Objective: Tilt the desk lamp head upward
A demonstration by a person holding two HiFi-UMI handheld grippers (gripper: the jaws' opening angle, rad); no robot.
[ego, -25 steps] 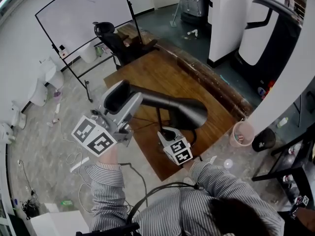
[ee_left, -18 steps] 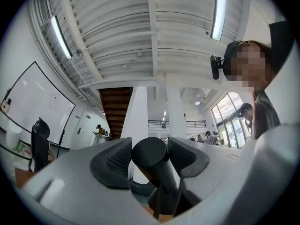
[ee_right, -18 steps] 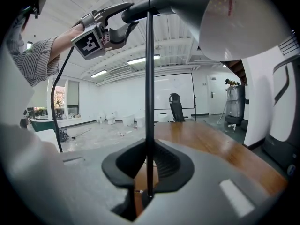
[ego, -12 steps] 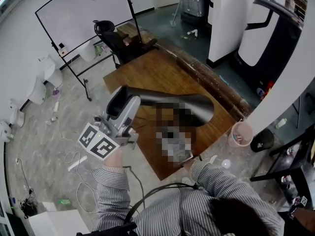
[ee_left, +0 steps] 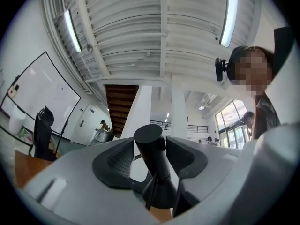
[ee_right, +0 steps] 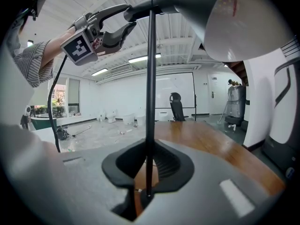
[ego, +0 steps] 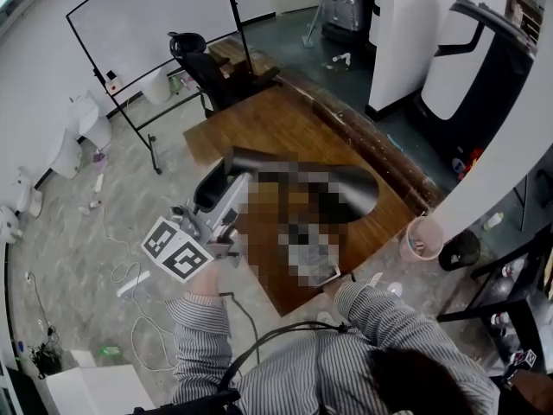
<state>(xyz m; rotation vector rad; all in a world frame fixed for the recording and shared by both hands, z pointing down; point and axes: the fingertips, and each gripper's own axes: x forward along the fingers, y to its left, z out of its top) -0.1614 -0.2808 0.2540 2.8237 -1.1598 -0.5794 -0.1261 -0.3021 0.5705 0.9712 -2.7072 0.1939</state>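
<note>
A black desk lamp stands on the wooden table (ego: pixel 285 128). Its cone shade (ego: pixel 352 193) points right, and its round rear stem (ee_left: pixel 149 137) points left. My left gripper (ego: pixel 223 180) is around that rear stem. Its jaws are closing, and both pads touch the stem. From the right gripper view it shows up high, at the stem's end (ee_right: pixel 125 26). My right gripper (ee_right: pixel 149 161) is shut on the thin upright pole (ee_right: pixel 150 78) low down near the base. In the head view a mosaic patch covers it.
A whiteboard on a stand (ego: pixel 147 15) and a black office chair (ego: pixel 194 59) are beyond the table. A pale bin (ego: pixel 423 236) sits at the table's right corner. White cables (ego: pixel 130 279) lie on the floor at left, and a white column (ego: pixel 415 33) rises at the back right.
My left gripper has moved down and a little right, carrying the lamp's rear stem with it. The shade end has shifted slightly right. The right gripper keeps its place on the pole.
</note>
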